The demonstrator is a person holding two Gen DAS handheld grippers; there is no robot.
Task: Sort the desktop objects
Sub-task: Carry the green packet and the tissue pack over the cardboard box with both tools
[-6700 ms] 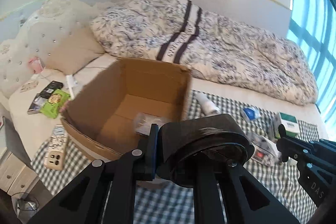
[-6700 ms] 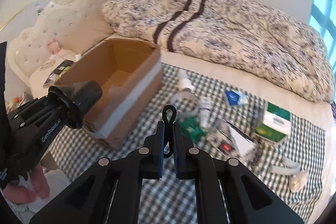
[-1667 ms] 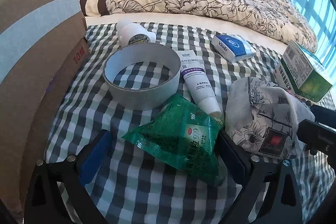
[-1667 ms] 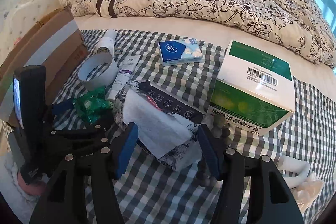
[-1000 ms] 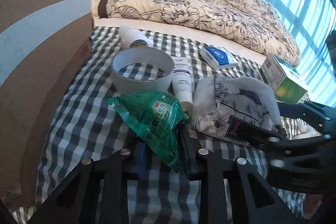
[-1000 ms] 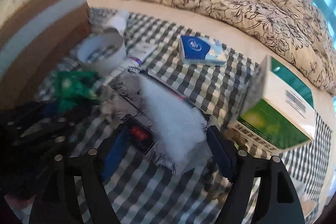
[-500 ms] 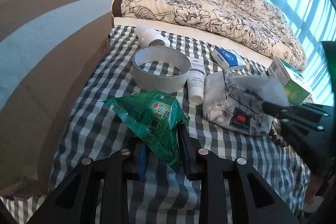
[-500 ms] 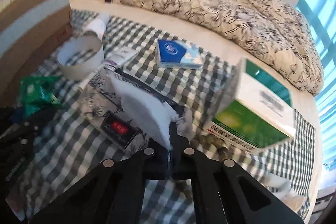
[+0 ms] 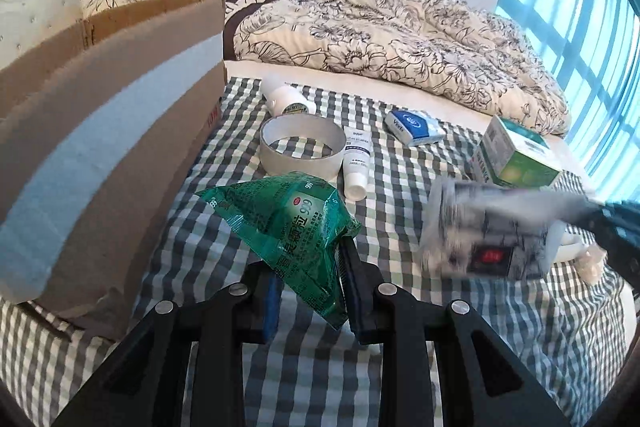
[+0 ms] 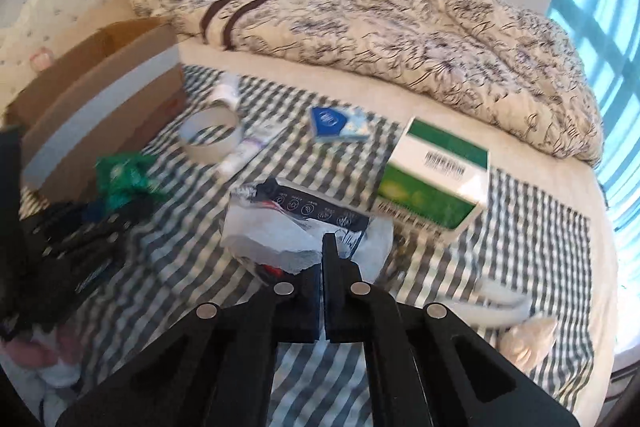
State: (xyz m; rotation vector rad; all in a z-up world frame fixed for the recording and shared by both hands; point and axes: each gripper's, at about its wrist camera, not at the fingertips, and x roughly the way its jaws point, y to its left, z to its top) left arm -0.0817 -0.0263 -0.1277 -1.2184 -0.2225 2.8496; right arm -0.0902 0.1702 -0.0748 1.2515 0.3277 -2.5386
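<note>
Half a second ago the green sachet pack (image 9: 296, 227) hung low over the checked cloth (image 9: 400, 187) in the left tongs (image 9: 306, 291); now it sits higher in the left wrist view, lifted clear of the cloth, and the cardboard box (image 9: 100, 155) has drawn back toward the left edge of the frame. The floral tissue pack (image 10: 296, 227), which lay on the cloth then, is now raised by the right tongs (image 10: 322, 291) and shows blurred at the right of the left wrist view.

The left tongs are pinching the sachet pack's lower corner, one finger on each side. The pack rises from the tongs toward the centre of the frame, its long axis running from lower right to upper left, its pointed corner aimed at the box wall. The right tongs are pressed together on a fold of white tissue at the near edge of the tissue pack, which spreads out just above the fingertips in the middle of the right wrist view; its long axis runs roughly left to right, dark printed face upward.

On the cloth beyond the sachet pack lie a tape roll (image 9: 302, 145), a white tube (image 9: 356, 163) touching it, a white bottle (image 9: 286, 99), a blue tissue packet (image 9: 414, 123) and a green and white carton (image 9: 516, 159). The box stands at the left of both views, open side up.
</note>
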